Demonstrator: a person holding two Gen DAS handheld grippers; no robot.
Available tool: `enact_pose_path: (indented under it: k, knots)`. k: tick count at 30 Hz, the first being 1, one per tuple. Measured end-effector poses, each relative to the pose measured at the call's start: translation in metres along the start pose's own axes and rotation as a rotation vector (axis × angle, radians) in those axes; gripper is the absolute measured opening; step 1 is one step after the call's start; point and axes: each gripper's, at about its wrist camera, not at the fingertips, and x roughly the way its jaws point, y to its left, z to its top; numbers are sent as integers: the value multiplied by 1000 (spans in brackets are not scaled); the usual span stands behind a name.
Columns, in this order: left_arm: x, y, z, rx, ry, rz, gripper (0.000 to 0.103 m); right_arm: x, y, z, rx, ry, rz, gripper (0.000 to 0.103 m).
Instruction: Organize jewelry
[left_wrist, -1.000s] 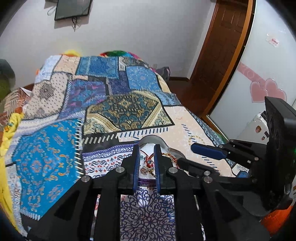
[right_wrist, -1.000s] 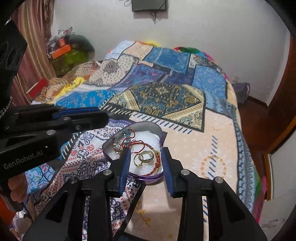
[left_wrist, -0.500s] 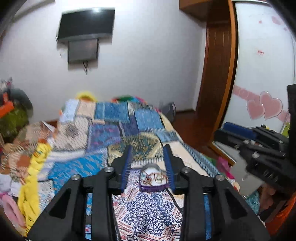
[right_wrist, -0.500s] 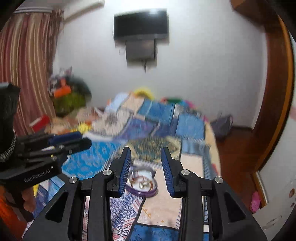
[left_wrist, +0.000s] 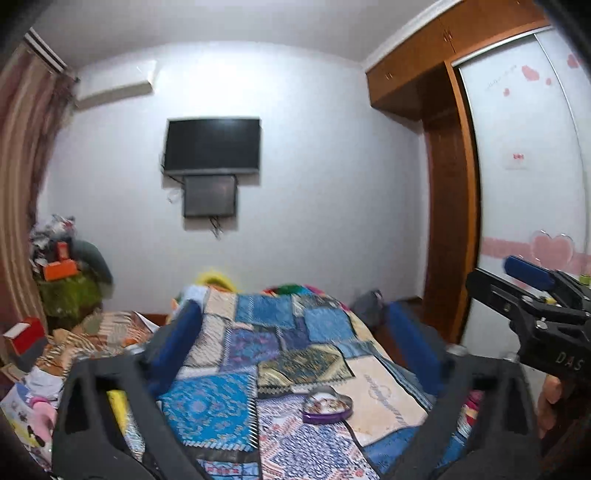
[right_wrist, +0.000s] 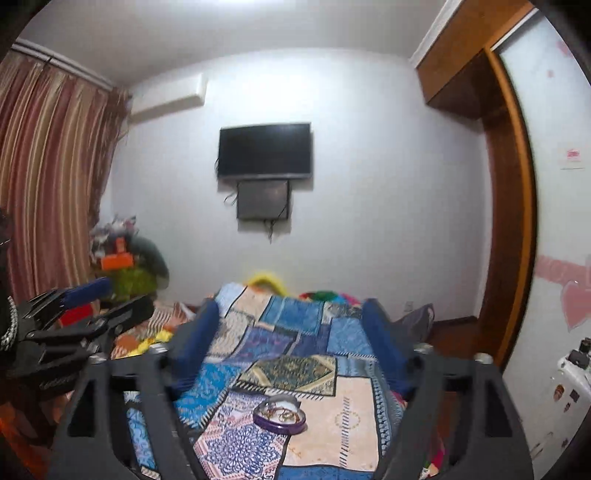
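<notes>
A bed (left_wrist: 280, 332) spread with a colourful patchwork quilt (right_wrist: 347, 332) carries a purple heart-shaped tin (left_wrist: 327, 405) holding jewellery, resting near its foot.

Home bedroom, quilted bed (left_wrist: 295, 354), wall television (left_wrist: 212, 146)

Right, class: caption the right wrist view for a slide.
Open right gripper raised above a heart-shaped jewelry tin on a patchwork bedspread.

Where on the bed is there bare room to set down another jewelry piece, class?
Free cloth lies on the beige patch right of the heart-shaped tin, and on the blue patch to its left. The far patchwork bedspread is bare too. The heap of clutter by the curtain is crowded.
</notes>
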Motion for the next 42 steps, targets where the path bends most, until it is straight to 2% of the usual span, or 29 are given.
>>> enact_pose_path:
  k: [3, 5, 7, 18, 42]
  knots:
    - [-2, -1, -2, -8, 7, -2, 103, 0, 2, -1, 7, -15, -35, 86]
    - [-1, 1, -3, -20, 17, -7, 103, 1, 3, -2, 2, -8, -48, 95]
    - [-4, 2, -4, -25, 21, -3, 103, -1, 2, -4, 5, -8, -54, 99]
    - [-11, 1, -7, -33, 39, 2, 103, -13, 1, -10, 6, 6, -44, 99]
    - [-3, -1, -11, -34, 66, 3, 103, -12, -1, -10, 5, 46, -36, 99]
